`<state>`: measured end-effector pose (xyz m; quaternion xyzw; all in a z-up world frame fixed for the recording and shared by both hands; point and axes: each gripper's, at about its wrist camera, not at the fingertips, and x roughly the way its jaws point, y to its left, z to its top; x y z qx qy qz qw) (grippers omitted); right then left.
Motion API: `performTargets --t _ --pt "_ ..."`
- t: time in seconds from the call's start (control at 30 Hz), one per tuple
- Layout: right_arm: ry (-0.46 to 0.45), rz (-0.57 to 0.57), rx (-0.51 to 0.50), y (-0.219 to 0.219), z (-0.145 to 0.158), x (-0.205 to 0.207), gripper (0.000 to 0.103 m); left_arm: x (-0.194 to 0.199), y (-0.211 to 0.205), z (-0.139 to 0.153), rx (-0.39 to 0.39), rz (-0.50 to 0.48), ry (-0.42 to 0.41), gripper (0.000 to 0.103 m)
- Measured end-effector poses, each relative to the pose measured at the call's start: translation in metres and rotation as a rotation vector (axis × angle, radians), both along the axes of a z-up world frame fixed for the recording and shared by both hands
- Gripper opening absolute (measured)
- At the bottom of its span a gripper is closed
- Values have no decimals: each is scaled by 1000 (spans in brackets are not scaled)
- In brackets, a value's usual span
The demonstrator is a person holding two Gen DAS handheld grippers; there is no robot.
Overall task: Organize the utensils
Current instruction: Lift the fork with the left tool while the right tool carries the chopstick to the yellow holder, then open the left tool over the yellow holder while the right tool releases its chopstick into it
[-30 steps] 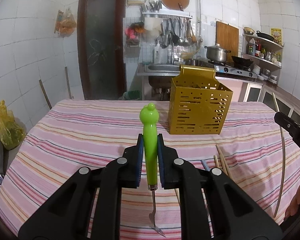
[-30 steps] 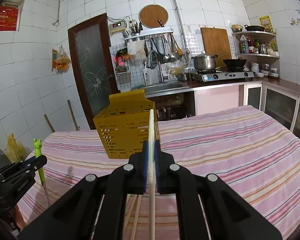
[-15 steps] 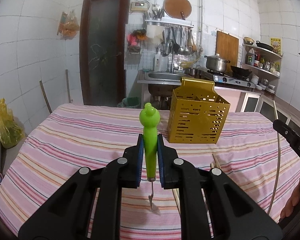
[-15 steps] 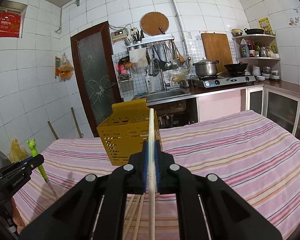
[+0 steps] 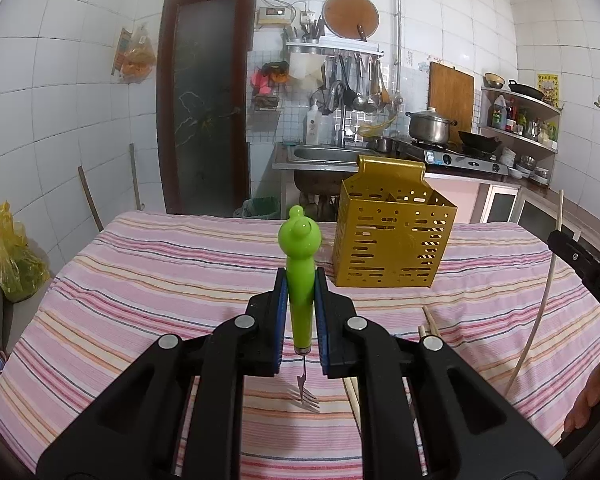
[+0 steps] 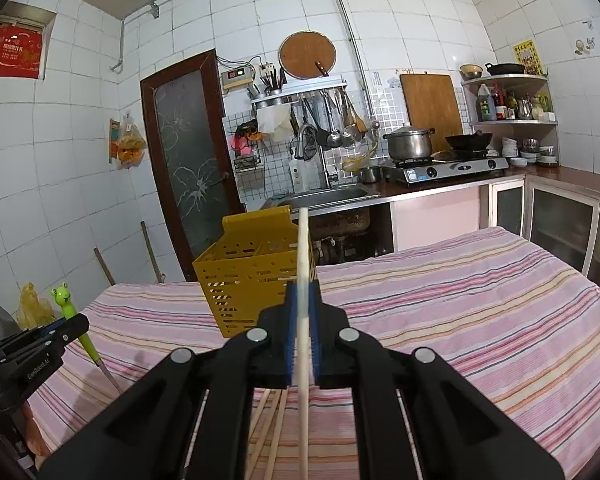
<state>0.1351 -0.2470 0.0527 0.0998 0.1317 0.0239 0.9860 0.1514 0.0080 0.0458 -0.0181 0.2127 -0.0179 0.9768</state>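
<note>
- The left hand-held gripper is clenched on a small fork with a green frog-shaped handle. The handle stands upright between the blue pads, frog head on top. The metal tines point down, just above the worktop.
- The right hand-held gripper is clenched on a single pale wooden chopstick. The stick stands upright and rises well above the gripper's fingertips.
- The worktop is covered with a pink striped cloth.
- A yellow perforated utensil holder stands upright on the far part of the cloth, beyond both grippers. From the right wrist view its open top shows inner compartments.
- Several loose chopsticks lie flat on the cloth beneath the right gripper, nearer than the holder.
- Behind the worktop is a tiled kitchen wall with a sink, hanging ladles, a gas stove with a steel pot, and a dark door.
</note>
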Motion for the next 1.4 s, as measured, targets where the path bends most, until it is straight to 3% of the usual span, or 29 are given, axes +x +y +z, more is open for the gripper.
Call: performTargets --t 0.23,0.37,0.57,0.83,1.03,1.13,1.3,1.4 --pt "-14 -11 -48 4 16 6 6 8 -2 14 9 -7 5 12" --pt "-67 -10 -107 8 46 19 6 18 -4 42 27 -22 -29 12" --pt "-142 0 -87 6 92 55 6 51 -11 99 28 -50 -133 12" --pt "-242 -3 -70 11 137 113 6 116 -28 151 -34 -92 -220 12" --pt "-264 -10 -32 11 133 162 6 169 -51 138 -41 -126 -207 12" --pt "-253 -4 -40 14 114 183 6 193 -60 116 -47 -137 -174 12" --pt "-189 7 -73 18 77 203 6 220 -70 72 12 -133 -118 12" --pt "-148 13 -95 18 62 206 6 233 -62 52 -9 -121 -51 12"
